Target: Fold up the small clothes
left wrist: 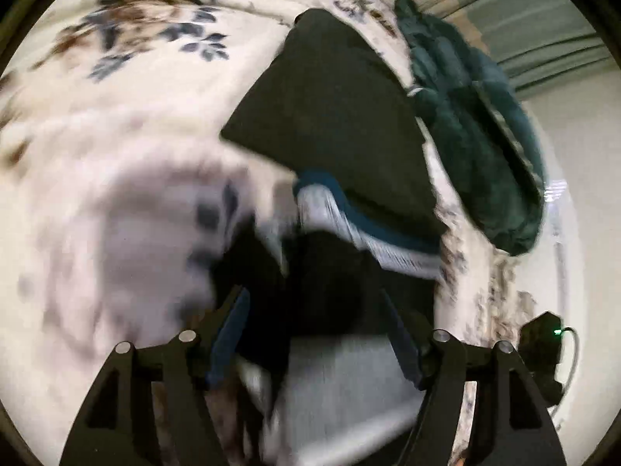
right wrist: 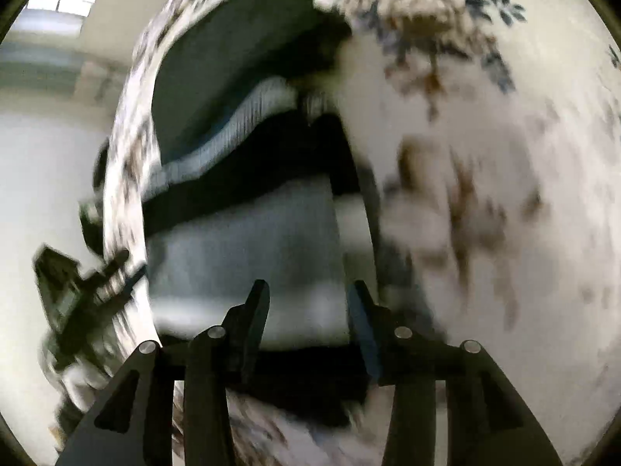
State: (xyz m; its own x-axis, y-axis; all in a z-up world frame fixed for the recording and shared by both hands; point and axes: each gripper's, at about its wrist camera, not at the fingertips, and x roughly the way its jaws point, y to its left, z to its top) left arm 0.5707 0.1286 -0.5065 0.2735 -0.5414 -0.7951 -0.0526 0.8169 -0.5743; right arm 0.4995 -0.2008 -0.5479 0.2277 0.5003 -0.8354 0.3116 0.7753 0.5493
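Note:
Small clothes lie overlapped on a floral bed cover [left wrist: 136,116]. Farthest is a dark folded garment [left wrist: 330,116], then a blue-and-white striped piece [left wrist: 388,248], a black piece [left wrist: 330,272] and, nearest, a grey piece [left wrist: 341,380]. My left gripper [left wrist: 316,314] hangs open over the black and grey cloth, with its pads well apart. In the right wrist view the same grey piece [right wrist: 240,252], black piece [right wrist: 233,163] and striped piece [right wrist: 217,143] show. My right gripper [right wrist: 309,291] is open just above the grey piece's right edge. Both views are blurred.
A crumpled teal garment [left wrist: 477,136] lies at the bed's far right edge. A black device with a green light [left wrist: 543,349] sits off the right edge; a dark blurred shape [right wrist: 77,291] shows at the left. Floral bed cover [right wrist: 485,233] spreads right of the clothes.

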